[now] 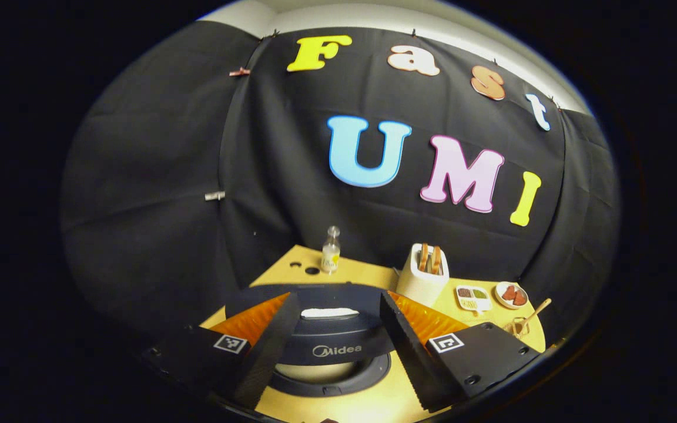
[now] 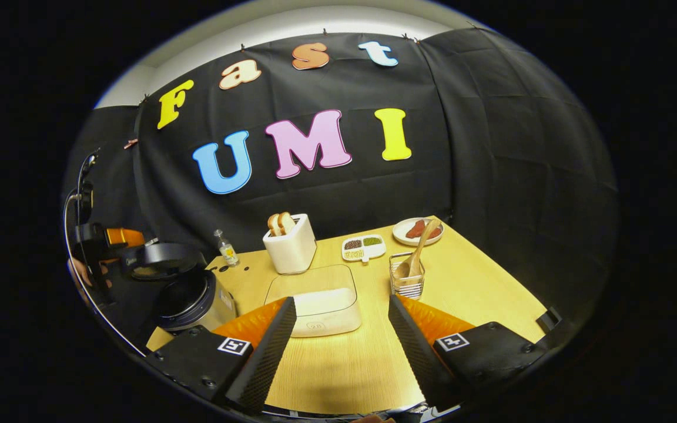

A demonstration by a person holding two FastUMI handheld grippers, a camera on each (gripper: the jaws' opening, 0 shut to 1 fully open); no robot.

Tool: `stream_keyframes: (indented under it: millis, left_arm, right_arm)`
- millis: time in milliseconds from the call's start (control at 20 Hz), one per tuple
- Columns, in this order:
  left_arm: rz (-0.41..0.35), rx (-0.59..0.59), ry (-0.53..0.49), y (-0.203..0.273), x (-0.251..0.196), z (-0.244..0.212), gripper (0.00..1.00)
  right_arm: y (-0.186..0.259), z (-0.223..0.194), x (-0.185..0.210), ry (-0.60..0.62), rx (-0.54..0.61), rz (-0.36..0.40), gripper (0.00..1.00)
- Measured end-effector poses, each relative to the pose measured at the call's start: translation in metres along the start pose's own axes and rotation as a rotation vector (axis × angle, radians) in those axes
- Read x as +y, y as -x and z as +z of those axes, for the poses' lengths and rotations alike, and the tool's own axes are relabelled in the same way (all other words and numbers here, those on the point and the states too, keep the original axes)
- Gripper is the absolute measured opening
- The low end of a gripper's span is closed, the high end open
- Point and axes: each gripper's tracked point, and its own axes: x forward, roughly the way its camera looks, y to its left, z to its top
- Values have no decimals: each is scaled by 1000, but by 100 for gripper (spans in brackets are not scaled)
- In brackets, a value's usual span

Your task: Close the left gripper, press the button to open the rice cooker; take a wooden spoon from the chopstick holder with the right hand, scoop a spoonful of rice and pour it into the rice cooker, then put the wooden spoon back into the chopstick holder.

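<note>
Both hand-held grippers gaped wide over my table (image 2: 479, 276).
Left hand-held gripper (image 1: 338, 346) straddled the open rice cooker (image 1: 329, 346); right hand-held gripper (image 2: 341, 346) faced the rice container (image 2: 321, 308), wooden spoon (image 2: 418, 249) standing in its chopstick holder (image 2: 407, 282).

White toaster (image 2: 291, 249) holding two bread slices (image 2: 280, 222), sitting mid-table. Small bottle (image 2: 228, 251) standing left of it; divided dish (image 2: 363, 247) and red-food plate (image 2: 418, 231) lying right.
</note>
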Motion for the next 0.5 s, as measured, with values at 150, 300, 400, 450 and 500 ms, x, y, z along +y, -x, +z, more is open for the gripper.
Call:
stream_keyframes:
  millis: [150,300,400,450,500]
  left_arm:
    - [9,73,-36,-1,1,-47,97]
    - [44,87,-131,-9,4,-78,97]
    - [59,97,-136,-14,8,-93,97]
    - [63,105,-137,-16,9,-99,98]
    - [67,121,-141,-19,9,-107,98]
  right_arm:
    - [4,-14,-2,-18,21,2,99]
    - [10,-26,-9,-36,25,-5,98]
    - [12,-35,-16,-51,36,-15,98]
    - [12,-37,-19,-60,42,-21,99]
    - [15,-41,-24,-70,48,-29,98]
